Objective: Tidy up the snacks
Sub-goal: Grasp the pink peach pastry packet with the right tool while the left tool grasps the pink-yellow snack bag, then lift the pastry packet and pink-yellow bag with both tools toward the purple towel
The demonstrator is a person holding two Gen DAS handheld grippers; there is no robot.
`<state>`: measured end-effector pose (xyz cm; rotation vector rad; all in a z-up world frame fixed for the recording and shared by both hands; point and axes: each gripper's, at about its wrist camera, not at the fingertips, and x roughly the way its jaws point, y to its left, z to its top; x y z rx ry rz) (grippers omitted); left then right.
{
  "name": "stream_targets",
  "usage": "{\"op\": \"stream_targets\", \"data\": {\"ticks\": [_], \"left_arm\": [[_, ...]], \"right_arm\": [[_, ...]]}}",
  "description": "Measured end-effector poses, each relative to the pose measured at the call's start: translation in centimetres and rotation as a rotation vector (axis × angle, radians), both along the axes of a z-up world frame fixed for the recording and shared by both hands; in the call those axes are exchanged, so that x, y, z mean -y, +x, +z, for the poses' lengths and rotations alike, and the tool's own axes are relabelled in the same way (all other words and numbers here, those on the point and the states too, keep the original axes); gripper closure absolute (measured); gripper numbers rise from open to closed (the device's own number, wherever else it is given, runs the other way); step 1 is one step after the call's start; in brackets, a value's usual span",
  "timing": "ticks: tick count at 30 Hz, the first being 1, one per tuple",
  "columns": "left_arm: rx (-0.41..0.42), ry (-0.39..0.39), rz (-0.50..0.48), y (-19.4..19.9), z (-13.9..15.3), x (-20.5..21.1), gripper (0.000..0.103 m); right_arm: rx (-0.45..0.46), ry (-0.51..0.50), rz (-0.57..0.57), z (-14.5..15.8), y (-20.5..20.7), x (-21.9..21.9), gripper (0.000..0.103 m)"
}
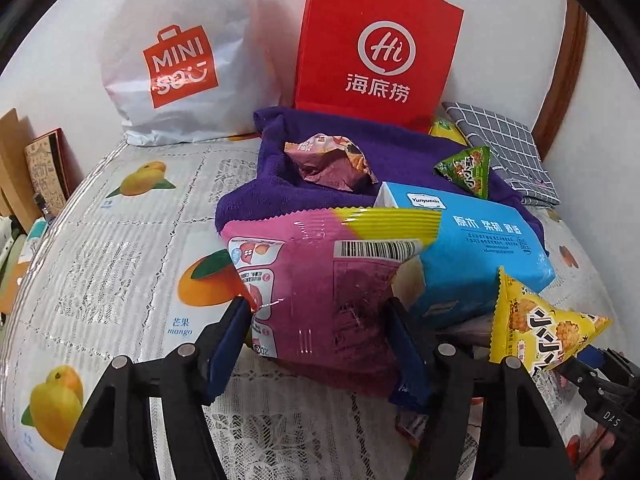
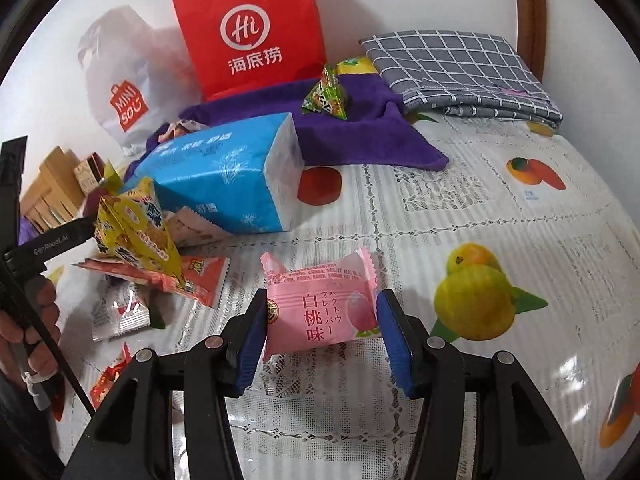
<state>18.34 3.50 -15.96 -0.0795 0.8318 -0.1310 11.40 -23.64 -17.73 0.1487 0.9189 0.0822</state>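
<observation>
Bright, even indoor light; sharp centres, strong fisheye bending and dark corner vignettes.

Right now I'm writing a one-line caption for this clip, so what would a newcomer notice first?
The red paper bag standing at the back against the wall, beside a white shopping bag. In front, a blue tissue pack lies among scattered snacks. The left gripper straddles a pink and yellow packet; the right gripper brackets a pink peach snack.

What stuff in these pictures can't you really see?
- Inside the red bag and the white bag: both views show only their outsides.
- Red packets, right wrist view: half buried under the yellow triangle snack.
- Yellow pack, left wrist view: mostly behind the purple towel.
</observation>
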Motion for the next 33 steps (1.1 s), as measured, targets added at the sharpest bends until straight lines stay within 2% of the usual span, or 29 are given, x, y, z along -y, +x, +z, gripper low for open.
{"op": "stream_targets", "data": {"ticks": [10, 22, 26, 33], "left_arm": [[-0.003, -0.006, 0.024, -0.1, -0.1, 0.0, 0.037], [-0.017, -0.022, 0.032, 0.1, -0.1, -0.1, 0.035], [-0.045, -0.017, 0.014, 0.5, -0.5, 0.2, 0.028], [-0.042, -0.033, 0.011, 0.5, -0.5, -0.3, 0.03]], "right_arm": [[0.004, 0.091, -0.01, 0.2, 0.1, 1.2, 0.05], [-0.003, 0.067, -0.009, 0.2, 0.1, 0.9, 0.05], [-0.002, 0.081, -0.012, 0.3, 0.0, 1.0, 0.05], [0.0, 0.109, -0.019, 0.2, -0.2, 1.1, 0.05]]}}
